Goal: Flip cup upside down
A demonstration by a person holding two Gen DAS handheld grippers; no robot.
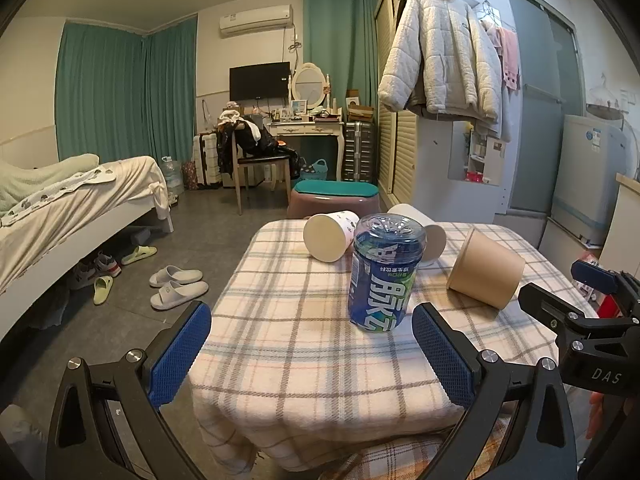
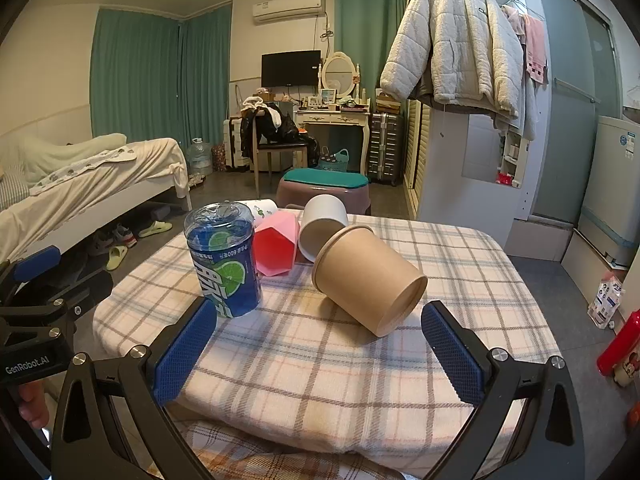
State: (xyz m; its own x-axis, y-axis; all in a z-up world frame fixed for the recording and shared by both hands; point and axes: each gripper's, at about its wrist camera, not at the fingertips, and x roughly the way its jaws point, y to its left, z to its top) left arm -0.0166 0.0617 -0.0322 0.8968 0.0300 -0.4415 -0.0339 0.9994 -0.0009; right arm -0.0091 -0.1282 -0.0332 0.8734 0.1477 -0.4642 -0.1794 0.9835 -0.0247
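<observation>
Both my jaws stand wide apart and hold nothing, over the near edge of the plaid table.

My left gripper [image 1: 312, 354] points at the blue bottle-cup [image 1: 383, 274], which stands inverted on the plaid cloth [image 1: 288, 344], its label upside down and its base on top. My right gripper [image 2: 320, 354] faces the brown paper cup [image 2: 366, 278], which lies on its side with its closed bottom toward me and its rim tilted away. Behind it, the white cup [image 2: 320, 224] and the pink faceted cup [image 2: 276, 250] also lie on their sides, touching each other. A printed paper cup [image 1: 330, 236] lies at the far left edge, its bottom toward my left camera. Neither gripper touches any cup.
</observation>
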